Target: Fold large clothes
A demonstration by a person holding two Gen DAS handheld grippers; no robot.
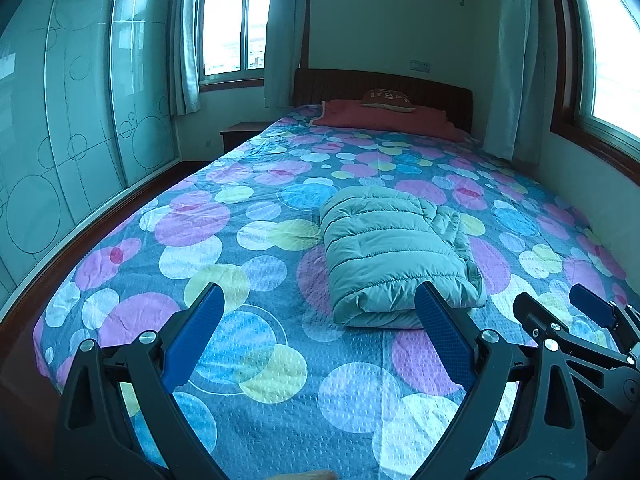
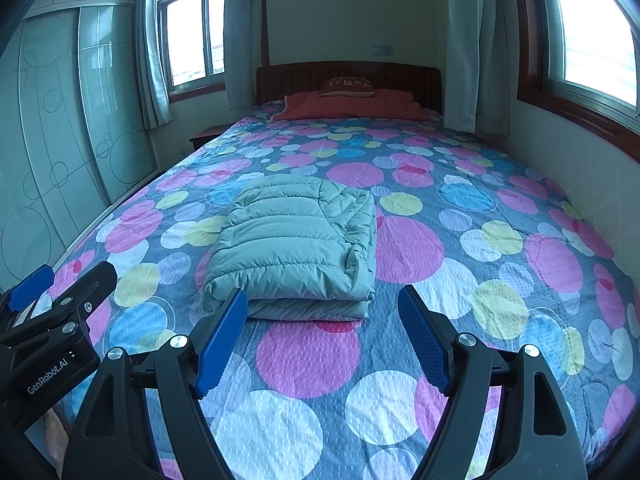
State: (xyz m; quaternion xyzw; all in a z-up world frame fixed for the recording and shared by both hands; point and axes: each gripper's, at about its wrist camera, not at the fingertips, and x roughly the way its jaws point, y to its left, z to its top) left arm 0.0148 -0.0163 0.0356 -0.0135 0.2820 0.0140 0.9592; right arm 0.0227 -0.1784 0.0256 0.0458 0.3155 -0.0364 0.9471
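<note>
A pale green puffer jacket (image 1: 396, 248) lies folded into a thick rectangular bundle on the bed; it also shows in the right wrist view (image 2: 296, 244). My left gripper (image 1: 320, 304) is open and empty, held above the bedspread in front of and to the left of the jacket. My right gripper (image 2: 322, 304) is open and empty, held just in front of the jacket's near edge. The right gripper also shows in the left wrist view (image 1: 560, 308) at the right. The left gripper also shows in the right wrist view (image 2: 60, 280) at the left.
The bed (image 1: 248, 360) has a blue spread with coloured circles. A red blanket (image 1: 384, 118) and a small cushion (image 1: 386, 100) lie by the wooden headboard (image 1: 380, 86). A glass wardrobe (image 1: 72, 120) stands left, a nightstand (image 1: 240, 132) beside the bed, a wall (image 2: 592, 168) right.
</note>
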